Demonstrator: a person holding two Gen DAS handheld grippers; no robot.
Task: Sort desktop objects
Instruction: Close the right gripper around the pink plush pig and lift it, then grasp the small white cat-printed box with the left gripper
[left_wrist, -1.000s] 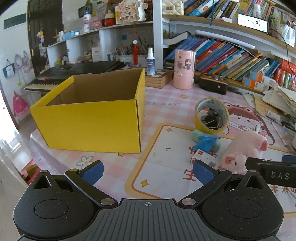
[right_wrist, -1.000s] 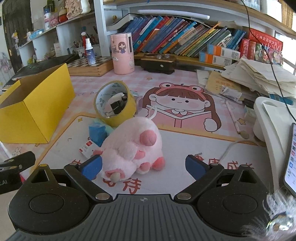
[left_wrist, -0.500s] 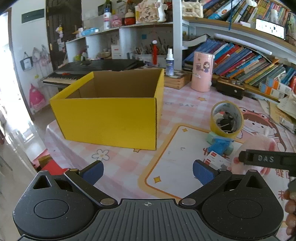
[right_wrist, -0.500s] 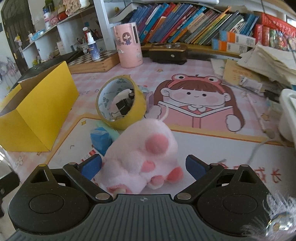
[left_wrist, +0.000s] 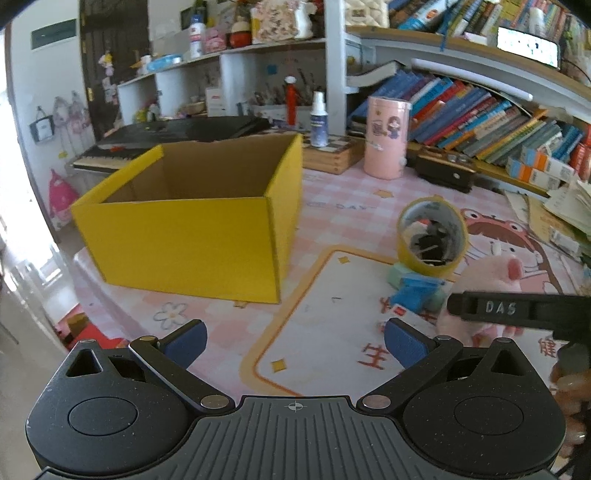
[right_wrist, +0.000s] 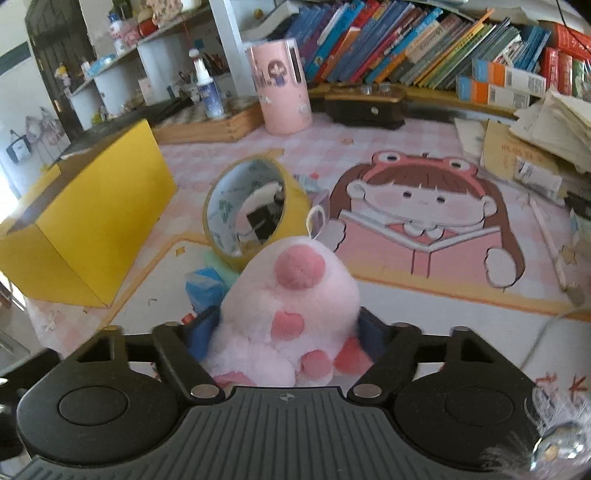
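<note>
Both wrist views look down-forward, sharing the tape roll (left_wrist: 431, 236) and yellow box (right_wrist: 88, 225).

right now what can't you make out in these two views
- Floor of the yellow box: left wrist view, hidden by its near wall, so its contents are unknown.
- Pads of the right gripper, whose jaws have just been closing: right wrist view, buried in the pink plush toy.
- Items inside the tape roll: both views, dark and too small.
- Blue item beside the plush: partly covered by it.
</note>
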